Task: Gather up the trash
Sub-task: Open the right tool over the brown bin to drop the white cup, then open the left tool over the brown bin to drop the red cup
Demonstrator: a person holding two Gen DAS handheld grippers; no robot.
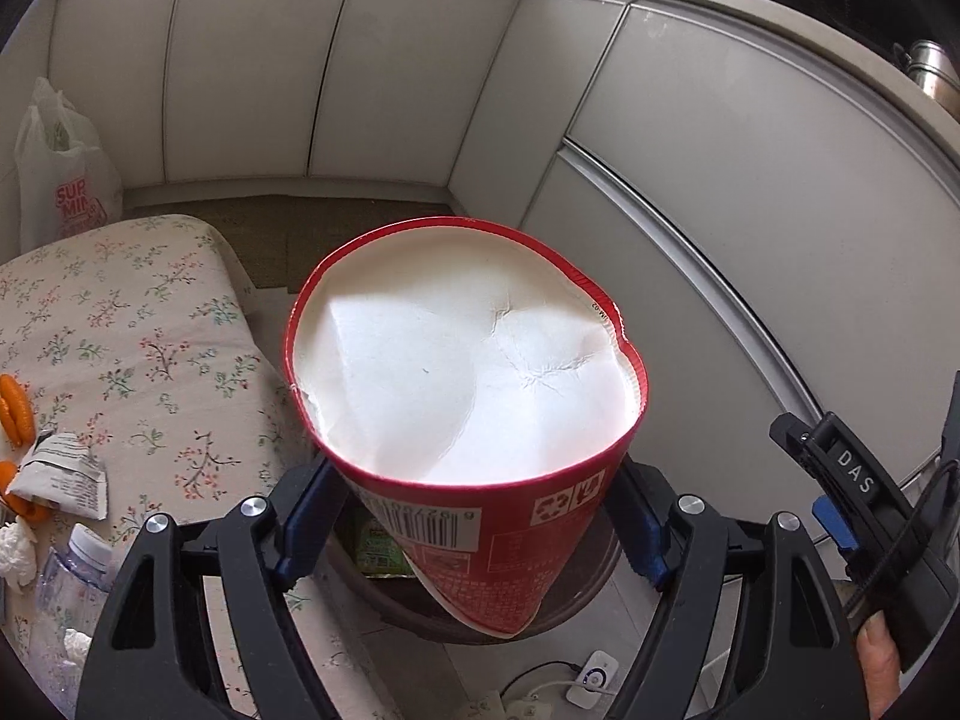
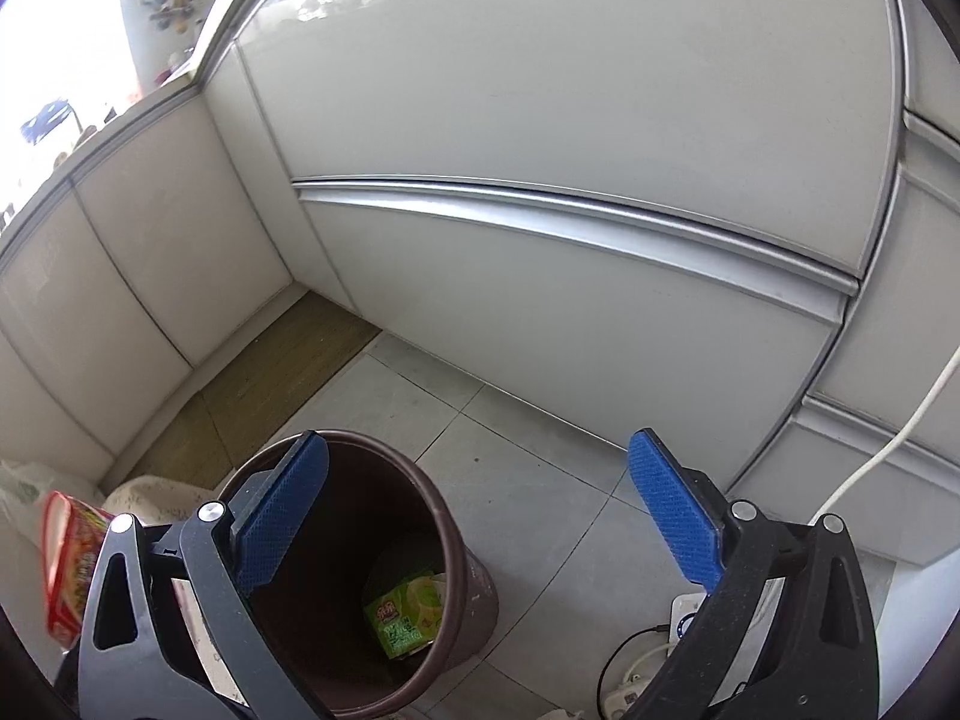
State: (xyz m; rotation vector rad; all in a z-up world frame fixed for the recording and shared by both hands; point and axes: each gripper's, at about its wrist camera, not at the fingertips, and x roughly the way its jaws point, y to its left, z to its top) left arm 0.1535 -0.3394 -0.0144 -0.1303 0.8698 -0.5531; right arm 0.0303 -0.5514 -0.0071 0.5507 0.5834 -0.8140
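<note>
While the left gripper (image 1: 474, 516) clamped a crumpled red paper cup (image 1: 468, 396) between its blue pads (image 1: 306, 522), the cup hung mouth-up above a dark brown waste bin (image 2: 360, 576) standing on the pale tiled floor (image 2: 540, 480). The cup's white inside was creased and its rim dented on the right side; a barcode and recycling marks showed on the red wall facing the camera. Below it, the bin's rim and a green packet (image 2: 408, 612) lying at the bottom of the bin could be seen in both views.

The right gripper (image 2: 480, 516) stood with its jaws spread wide and nothing between them, its left finger reaching over the bin's rim and its right finger over the floor tiles. In the left wrist view part of that gripper appeared at the right edge, with a thumb (image 1: 882, 666) of the person holding it below.

To the left of the bin, a table covered in a floral cloth (image 1: 138, 348) still carried rubbish: a crumpled paper wrapper (image 1: 66, 468), orange peel (image 1: 15, 408), a clear plastic bottle (image 1: 66, 582) and wads of white tissue (image 1: 18, 552). A white plastic bag (image 1: 60, 174) with red lettering stood beyond the table against grey-white cabinet doors (image 1: 720, 180). A power strip (image 1: 594, 678) with cables lay on the floor near the bin.
</note>
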